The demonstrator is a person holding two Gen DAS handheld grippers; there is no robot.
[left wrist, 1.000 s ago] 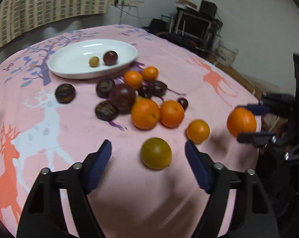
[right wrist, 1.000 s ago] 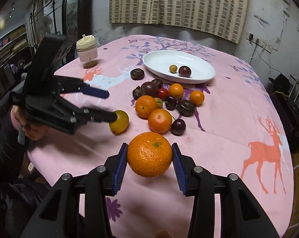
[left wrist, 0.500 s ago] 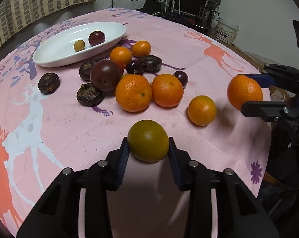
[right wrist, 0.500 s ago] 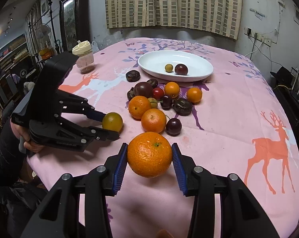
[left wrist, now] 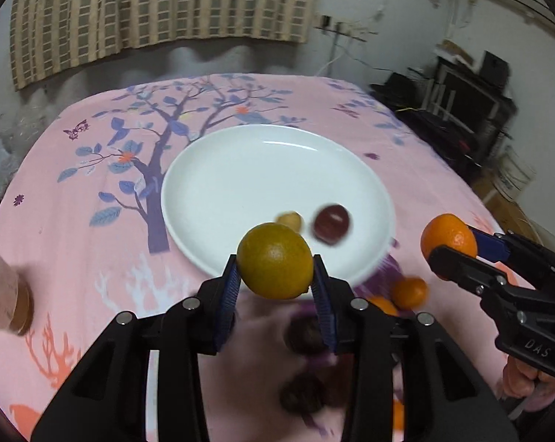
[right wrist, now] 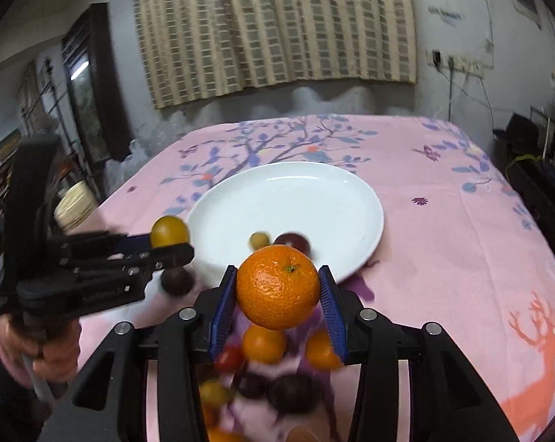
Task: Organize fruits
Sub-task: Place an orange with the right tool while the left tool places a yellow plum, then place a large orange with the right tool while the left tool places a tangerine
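My left claw [left wrist: 275,276] pinches the yellow-green citrus [left wrist: 275,260]; my right claw [right wrist: 278,294] pinches the orange [right wrist: 277,286]. Both fruits hang at the near rim of the white plate [left wrist: 240,184], beyond the loose fruit on the counter [right wrist: 443,228].

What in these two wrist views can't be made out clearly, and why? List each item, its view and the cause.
- Loose fruits, right wrist view: motion-blurred and partly behind the right gripper holding the orange; no reliable count.
- Dark fruits, left wrist view: blurred, screened by the left gripper.
- Jar, left wrist view: cut off by the left edge.
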